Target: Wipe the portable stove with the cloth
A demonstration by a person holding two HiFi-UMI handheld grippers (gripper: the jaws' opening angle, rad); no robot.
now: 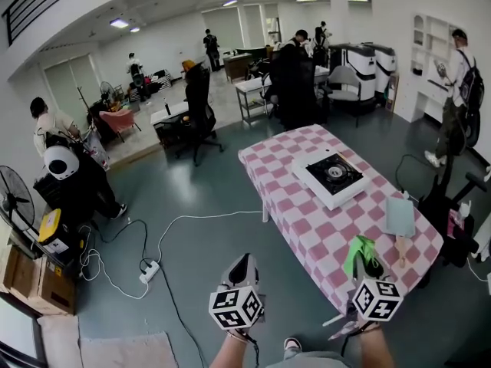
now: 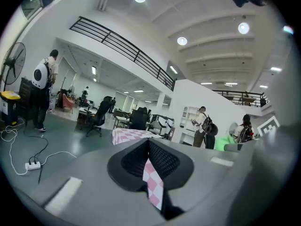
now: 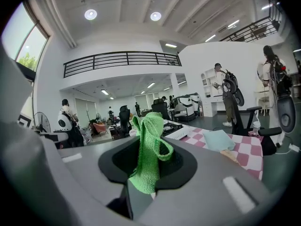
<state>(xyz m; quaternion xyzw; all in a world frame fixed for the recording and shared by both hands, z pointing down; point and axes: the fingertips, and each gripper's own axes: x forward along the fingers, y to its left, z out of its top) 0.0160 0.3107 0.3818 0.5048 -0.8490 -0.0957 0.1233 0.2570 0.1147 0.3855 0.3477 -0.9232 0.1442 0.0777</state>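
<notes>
Grips a green cloth [image 3: 146, 142] in the right gripper [image 1: 370, 265], low at the right of the head view, over the near end of a table [image 1: 307, 228] covered in pink-and-white checks. Jaws clenched on the cloth's lower part, with a looped fold standing up out of them. Holds the left gripper [image 1: 244, 262] at lower centre, over the grey floor [image 1: 199, 244] just left of the table, jaws pressed together with nothing in them. Leaves the portable stove [image 1: 334, 175], white with a black burner top, at the table's far end, right of centre in the frame, well apart from both grippers. Shows a folded pale blue cloth [image 1: 400, 216] lying between stove and right gripper, near the table's right edge.
</notes>
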